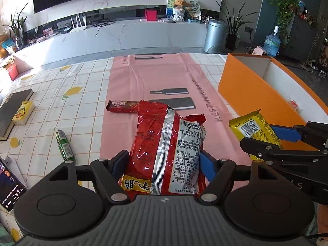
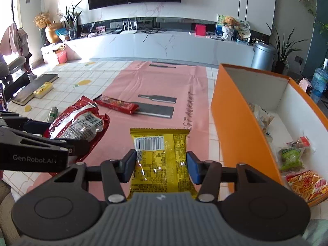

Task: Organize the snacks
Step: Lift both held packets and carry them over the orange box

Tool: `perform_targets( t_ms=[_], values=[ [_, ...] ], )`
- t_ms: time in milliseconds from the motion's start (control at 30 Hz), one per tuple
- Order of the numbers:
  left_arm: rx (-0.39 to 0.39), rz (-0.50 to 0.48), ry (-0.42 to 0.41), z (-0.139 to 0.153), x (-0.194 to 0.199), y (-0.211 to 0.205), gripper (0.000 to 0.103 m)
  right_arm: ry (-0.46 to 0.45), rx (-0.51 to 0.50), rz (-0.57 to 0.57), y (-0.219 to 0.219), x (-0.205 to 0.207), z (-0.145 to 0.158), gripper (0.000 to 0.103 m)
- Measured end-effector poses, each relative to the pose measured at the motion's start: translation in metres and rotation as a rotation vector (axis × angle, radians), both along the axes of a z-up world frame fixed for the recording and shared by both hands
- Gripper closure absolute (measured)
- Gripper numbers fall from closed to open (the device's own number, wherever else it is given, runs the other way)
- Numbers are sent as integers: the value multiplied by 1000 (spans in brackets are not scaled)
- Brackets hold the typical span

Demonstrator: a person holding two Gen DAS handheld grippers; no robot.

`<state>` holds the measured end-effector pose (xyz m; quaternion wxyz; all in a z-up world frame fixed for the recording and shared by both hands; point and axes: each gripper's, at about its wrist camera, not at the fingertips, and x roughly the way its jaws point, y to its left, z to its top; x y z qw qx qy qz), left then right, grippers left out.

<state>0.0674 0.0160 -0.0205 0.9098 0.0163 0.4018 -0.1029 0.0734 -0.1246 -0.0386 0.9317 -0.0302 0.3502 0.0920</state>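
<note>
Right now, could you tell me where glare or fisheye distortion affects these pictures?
Left wrist view: glare streaks the crinkled red foil snack bag, sunlight whitens the left edge, and the long white marble counter bows. Right wrist view: highlights dot the yellow foil snack packet; the upper-left window is overexposed.

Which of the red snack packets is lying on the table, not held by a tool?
The long slim red bar packet lies flat on the pink mat. The big red bag is held in the left tool.

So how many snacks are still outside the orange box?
4: a red bag in the left claw, a yellow pack in the right claw, a red bar and green tube on the table. More may be hidden.
</note>
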Motion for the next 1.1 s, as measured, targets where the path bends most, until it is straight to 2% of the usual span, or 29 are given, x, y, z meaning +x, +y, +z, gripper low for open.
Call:
perform_targets(
  t_ms=[300, 567, 867, 1100],
  values=[
    [-43, -41, -86, 44, -16, -32, 19, -108, -1, -22, -35, -31, 52, 53],
    [-48, -151, -157, 70, -19, -83, 19, -151, -50, -75, -83, -47, 78, 53],
    [-22, -304, -172, 75, -2, -149, 19, -142, -120, -130, -144, -45, 92, 53],
    [40, -416, -140, 62, 18, -200, 19, -80, -214, -116, -177, -22, 82, 53]
  ],
)
